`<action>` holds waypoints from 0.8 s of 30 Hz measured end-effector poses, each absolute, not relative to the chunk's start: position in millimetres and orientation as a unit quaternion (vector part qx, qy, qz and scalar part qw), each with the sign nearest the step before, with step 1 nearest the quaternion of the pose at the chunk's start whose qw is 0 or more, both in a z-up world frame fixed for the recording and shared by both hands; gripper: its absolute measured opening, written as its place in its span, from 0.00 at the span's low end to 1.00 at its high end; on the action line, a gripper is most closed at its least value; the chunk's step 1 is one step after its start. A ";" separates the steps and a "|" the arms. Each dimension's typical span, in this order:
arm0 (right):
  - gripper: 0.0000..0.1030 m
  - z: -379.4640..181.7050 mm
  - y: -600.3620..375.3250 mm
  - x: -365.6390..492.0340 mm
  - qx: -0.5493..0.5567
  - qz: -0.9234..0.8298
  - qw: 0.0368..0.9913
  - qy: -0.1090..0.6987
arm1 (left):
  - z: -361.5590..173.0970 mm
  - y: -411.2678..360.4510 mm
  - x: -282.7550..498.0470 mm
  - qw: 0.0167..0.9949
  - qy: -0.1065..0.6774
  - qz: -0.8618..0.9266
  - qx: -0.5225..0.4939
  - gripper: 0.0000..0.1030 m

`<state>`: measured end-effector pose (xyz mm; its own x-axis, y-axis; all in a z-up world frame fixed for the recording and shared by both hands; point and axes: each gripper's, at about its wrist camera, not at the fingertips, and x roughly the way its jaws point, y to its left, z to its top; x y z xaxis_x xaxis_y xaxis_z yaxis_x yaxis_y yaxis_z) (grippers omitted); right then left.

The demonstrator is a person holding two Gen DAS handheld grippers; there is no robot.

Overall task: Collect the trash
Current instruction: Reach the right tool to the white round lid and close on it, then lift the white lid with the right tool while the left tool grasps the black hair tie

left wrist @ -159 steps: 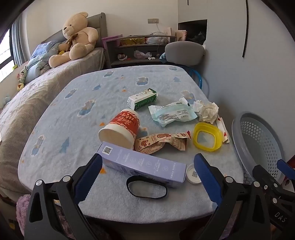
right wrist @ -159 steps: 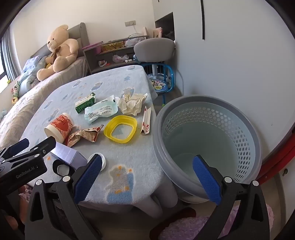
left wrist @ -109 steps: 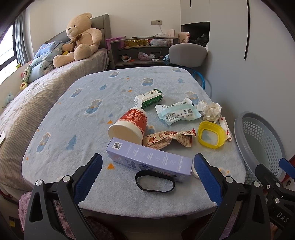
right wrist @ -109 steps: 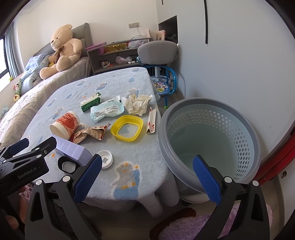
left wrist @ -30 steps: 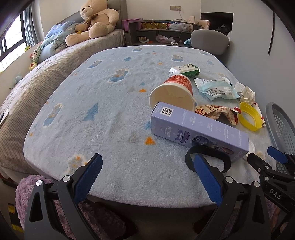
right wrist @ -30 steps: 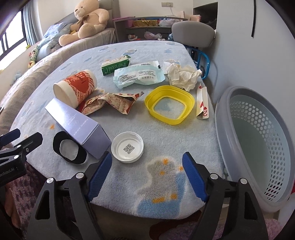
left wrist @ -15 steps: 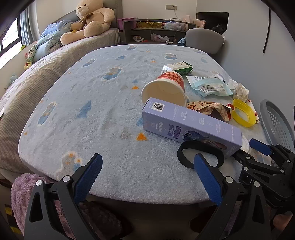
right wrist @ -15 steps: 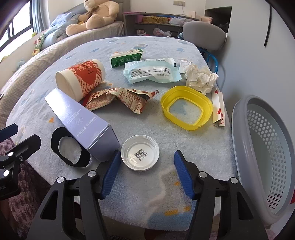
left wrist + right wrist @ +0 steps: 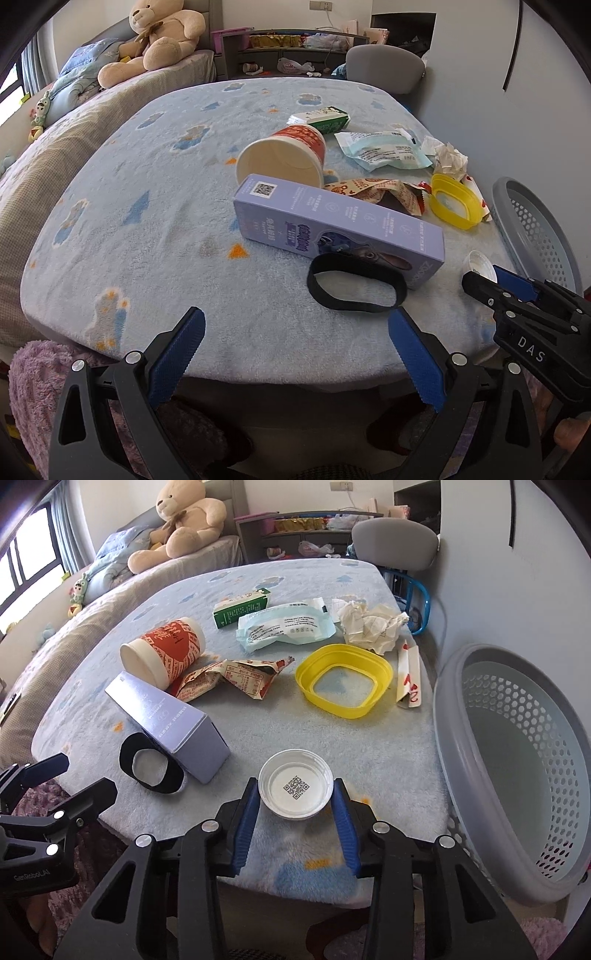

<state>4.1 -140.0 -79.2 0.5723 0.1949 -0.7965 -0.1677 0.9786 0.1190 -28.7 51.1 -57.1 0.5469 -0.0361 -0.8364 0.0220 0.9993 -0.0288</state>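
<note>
Trash lies on the blue-blanketed table (image 9: pixel 369 738). My right gripper (image 9: pixel 295 794) has its fingers against both sides of a white lid with a QR code (image 9: pixel 294 788) near the front edge, shut on it. The lid also shows in the left wrist view (image 9: pixel 479 261). My left gripper (image 9: pixel 293 350) is open and empty at the front edge, near a black ring (image 9: pixel 354 284) and a purple box (image 9: pixel 332 225). A red paper cup (image 9: pixel 166 650), snack wrapper (image 9: pixel 236 677), yellow frame (image 9: pixel 345 681), crumpled paper (image 9: pixel 369 627), mask pack (image 9: pixel 284 627) and green carton (image 9: pixel 240 609) lie beyond.
A grey perforated basket (image 9: pixel 517 768) stands to the right of the table, open side toward me. A folded paper sleeve (image 9: pixel 408 679) lies at the table's right edge. A grey chair (image 9: pixel 395 541), shelves and a bed with a teddy bear (image 9: pixel 184 520) are behind.
My right gripper has moved forward and closed its fingers around the white lid. My left gripper has shifted slightly and stays open.
</note>
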 end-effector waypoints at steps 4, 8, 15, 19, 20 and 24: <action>0.38 -74.7 -155.3 -7.9 0.029 0.093 0.890 0.445 | -61.7 35.6 -28.3 0.877 0.480 -0.038 -0.005 0.92; 0.38 -71.0 -166.0 -17.4 0.044 0.089 0.893 0.439 | -69.7 23.9 -22.6 0.871 0.488 -0.061 -0.006 0.92; 0.38 -66.7 -171.0 -22.5 0.051 0.089 0.895 0.434 | -81.3 20.3 -6.2 0.871 0.489 -0.044 0.003 0.92; 0.38 -66.4 -171.1 -23.1 0.054 0.090 0.895 0.433 | -84.7 24.0 -2.3 0.872 0.488 -0.039 -0.001 0.92; 0.38 -66.3 -171.2 -24.3 0.054 0.091 0.895 0.433 | -84.8 25.7 -2.0 0.872 0.487 -0.040 -0.004 0.91; 0.38 -66.5 -170.3 -24.4 0.055 0.091 0.895 0.433 | -84.6 32.6 -0.5 0.872 0.487 -0.039 -0.018 0.79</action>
